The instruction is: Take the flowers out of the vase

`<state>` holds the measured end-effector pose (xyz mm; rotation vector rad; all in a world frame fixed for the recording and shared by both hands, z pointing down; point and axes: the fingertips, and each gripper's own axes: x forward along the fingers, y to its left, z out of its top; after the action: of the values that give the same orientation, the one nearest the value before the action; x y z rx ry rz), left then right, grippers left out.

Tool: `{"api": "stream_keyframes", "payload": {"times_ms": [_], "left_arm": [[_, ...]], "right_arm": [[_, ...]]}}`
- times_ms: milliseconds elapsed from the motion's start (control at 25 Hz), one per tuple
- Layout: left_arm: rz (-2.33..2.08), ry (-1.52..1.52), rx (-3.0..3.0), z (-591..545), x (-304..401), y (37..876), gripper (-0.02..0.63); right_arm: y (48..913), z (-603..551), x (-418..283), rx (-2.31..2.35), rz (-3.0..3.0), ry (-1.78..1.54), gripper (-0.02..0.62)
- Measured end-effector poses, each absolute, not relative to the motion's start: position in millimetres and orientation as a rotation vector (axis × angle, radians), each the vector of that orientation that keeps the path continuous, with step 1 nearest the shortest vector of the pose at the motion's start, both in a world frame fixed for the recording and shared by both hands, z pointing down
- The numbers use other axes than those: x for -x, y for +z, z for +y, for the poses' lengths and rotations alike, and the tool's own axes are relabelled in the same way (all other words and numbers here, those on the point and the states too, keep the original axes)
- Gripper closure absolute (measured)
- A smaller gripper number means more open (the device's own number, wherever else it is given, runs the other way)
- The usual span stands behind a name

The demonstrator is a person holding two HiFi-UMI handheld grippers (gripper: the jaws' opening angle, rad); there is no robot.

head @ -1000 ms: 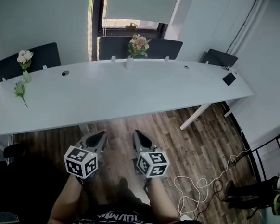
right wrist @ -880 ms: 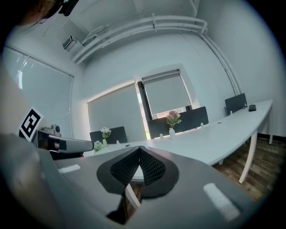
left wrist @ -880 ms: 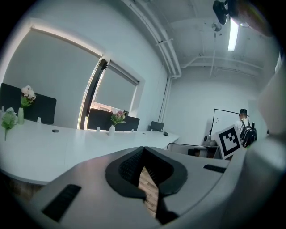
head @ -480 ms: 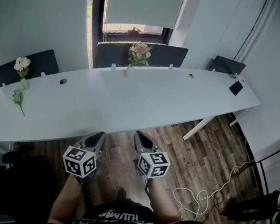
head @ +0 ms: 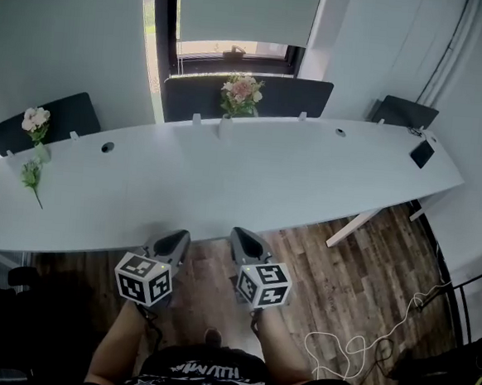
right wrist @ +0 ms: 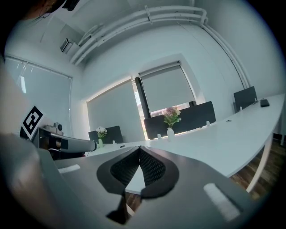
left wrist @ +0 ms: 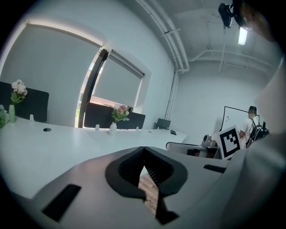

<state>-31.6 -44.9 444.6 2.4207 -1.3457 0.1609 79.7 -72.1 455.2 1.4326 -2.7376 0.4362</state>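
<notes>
Left gripper (head: 178, 237) and right gripper (head: 238, 234) now nearer the table (head: 225, 186) edge.

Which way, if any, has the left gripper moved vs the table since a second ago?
Yes. The left gripper moved toward the table; its tip now meets the near edge, where floor showed before.

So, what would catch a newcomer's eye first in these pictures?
First the long white table that curves across the room, with a pink bouquet in a white vase at the middle of its far edge. A smaller bouquet stands at the far left, one loose flower lying near it. In the foreground, the left claw and right claw are shut and empty.
</notes>
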Motion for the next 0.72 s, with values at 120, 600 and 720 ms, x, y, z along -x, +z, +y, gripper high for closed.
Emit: {"api": "stream_keyframes", "payload": {"times_ms": [120,600,720], "left_arm": [[-1.36,0.164,-2.4,-47,35,447,0.597],[-1.32,0.128,-2.41,-73,49,445,0.597],[-1.265,0.123,-2.446,-92,46,441,0.597]], "right_arm": [[457,-79,-81,-1.429,-2.74,0.452,0.592],[449,-101,-86,-1.504,-2.656,0.382,0.592],[440,-116,-89,-1.563,-2.632,0.374,0.592]]}}
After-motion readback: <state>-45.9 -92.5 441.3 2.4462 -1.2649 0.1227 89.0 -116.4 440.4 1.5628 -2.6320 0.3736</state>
